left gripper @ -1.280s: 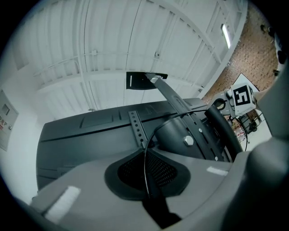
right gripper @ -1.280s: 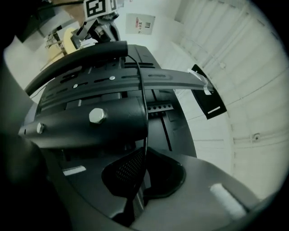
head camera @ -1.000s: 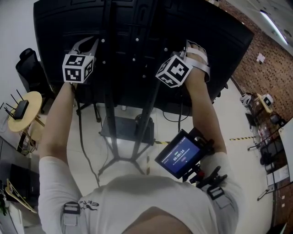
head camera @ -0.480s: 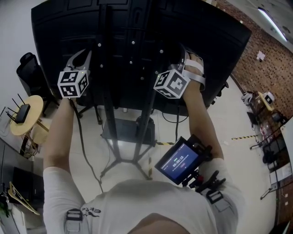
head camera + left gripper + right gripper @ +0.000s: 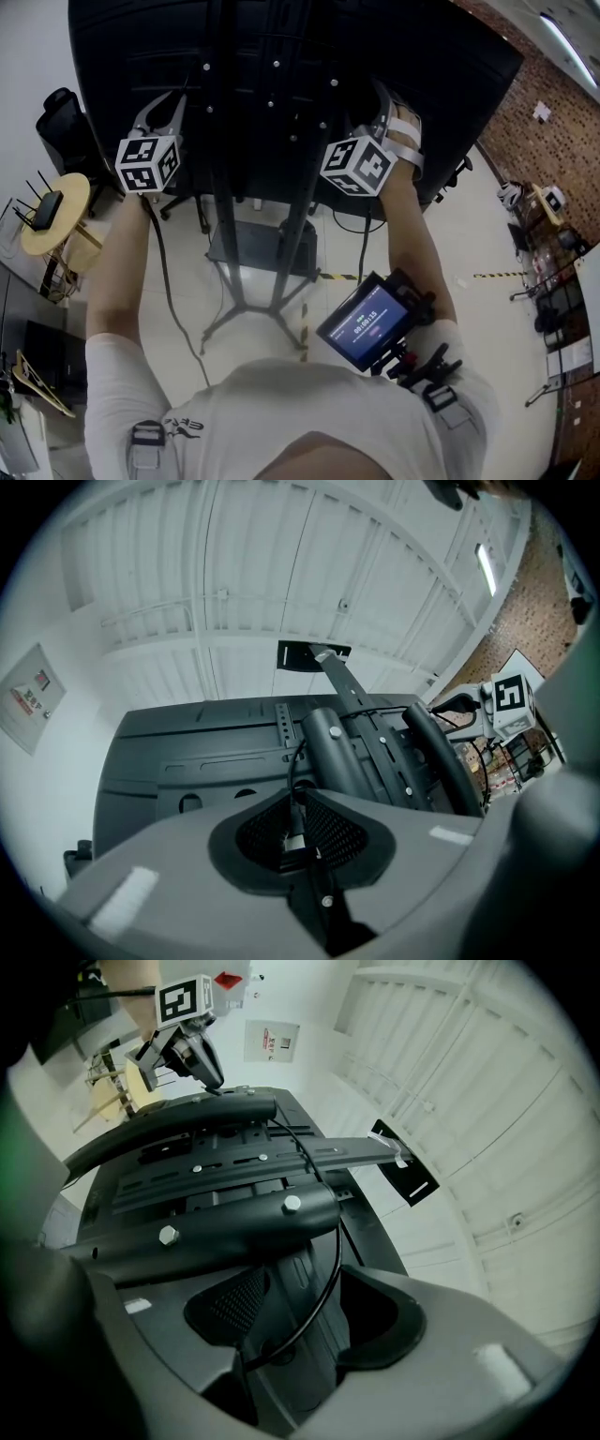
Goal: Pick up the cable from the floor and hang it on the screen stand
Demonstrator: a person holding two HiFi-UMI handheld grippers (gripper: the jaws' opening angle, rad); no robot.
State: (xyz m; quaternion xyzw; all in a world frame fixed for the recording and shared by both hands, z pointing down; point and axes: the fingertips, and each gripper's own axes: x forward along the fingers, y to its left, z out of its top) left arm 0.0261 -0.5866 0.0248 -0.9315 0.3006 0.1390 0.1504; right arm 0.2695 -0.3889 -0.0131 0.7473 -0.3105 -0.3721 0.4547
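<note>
The black screen [image 5: 281, 56] stands with its back to me on a dark stand [image 5: 300, 225]. My left gripper [image 5: 171, 101] is up at the screen's back, left of the stand's posts, and my right gripper [image 5: 380, 108] is to their right. In the left gripper view the left gripper [image 5: 298, 832] is shut on the plug end of the thin black cable [image 5: 294, 761], which rises behind a stand tube [image 5: 328, 752]. The right gripper [image 5: 300, 1321] has just been opening. The cable [image 5: 330, 1269] hangs over a bolted stand bar [image 5: 216, 1227] and runs loose between the wide jaws, untouched by the pads.
A phone [image 5: 367, 323] is strapped to my right forearm. A round wooden stool with a router [image 5: 52, 216] and a black chair [image 5: 61, 127] stand at the left. The stand's base plate [image 5: 258, 248] rests on the pale floor, and a brick wall [image 5: 553, 122] runs along the right.
Both grippers have come down a little along the back of the screen. Each marker cube sits lower in the head view than a second ago.
</note>
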